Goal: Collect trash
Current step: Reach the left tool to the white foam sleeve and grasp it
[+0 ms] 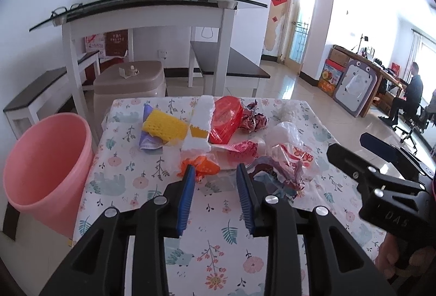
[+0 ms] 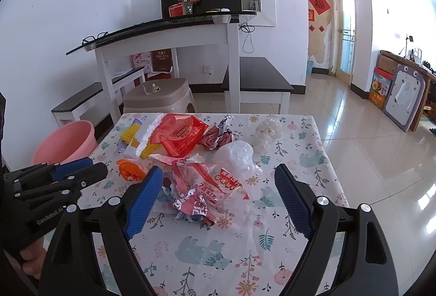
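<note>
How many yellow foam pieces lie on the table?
2: a large yellow foam net at the far left of the pile, and a small yellow foam strip against the white foam block. Others may be hidden.

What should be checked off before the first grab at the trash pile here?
1. Left gripper open, nothing between its pads: ok.
2. Right gripper open wide: ok.
3. Right gripper lined up on the crumpled red-and-white wrapper: ok.
4. Left gripper lined up on the orange wrapper: roughly; only its left pad is near it.
5. Pink bucket upright, mouth open, beside the table: ok.
6. Wrapper free of neighbouring pieces: cannot tell, they overlap.
</note>
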Available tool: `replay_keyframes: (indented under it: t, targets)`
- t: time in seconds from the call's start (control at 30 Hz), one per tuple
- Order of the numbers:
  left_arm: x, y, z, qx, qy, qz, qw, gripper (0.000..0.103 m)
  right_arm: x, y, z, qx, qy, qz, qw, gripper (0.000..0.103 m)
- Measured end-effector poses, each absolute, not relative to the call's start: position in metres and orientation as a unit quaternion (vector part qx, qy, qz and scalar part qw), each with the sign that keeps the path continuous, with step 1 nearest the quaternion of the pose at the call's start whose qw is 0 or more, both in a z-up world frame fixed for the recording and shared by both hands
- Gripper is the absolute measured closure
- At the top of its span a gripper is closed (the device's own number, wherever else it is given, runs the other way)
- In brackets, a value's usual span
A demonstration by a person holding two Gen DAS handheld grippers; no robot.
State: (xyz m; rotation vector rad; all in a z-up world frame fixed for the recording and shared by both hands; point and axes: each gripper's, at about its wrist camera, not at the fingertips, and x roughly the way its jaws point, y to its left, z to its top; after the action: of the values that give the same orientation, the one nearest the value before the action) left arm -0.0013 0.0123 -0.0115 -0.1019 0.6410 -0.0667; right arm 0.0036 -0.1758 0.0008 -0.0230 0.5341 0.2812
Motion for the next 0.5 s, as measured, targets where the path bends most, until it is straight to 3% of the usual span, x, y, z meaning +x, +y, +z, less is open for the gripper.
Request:
replay_keyframes:
  t: [0.07, 0.5]
  targets:
    - [-0.003, 0.018, -0.013, -0.053, 0.318, -0.034, 0.946, 0.070, 0.004, -0.177, 0.000, -0.011, 0.265, 0.139, 0.954, 0.027]
    - [-0.003, 0.055, -0.024, -0.085, 0.346, -0.027, 0.934, 0.067, 0.014, -0.188, -0.012, 0.005, 0.287, 0.145, 0.947, 0.032]
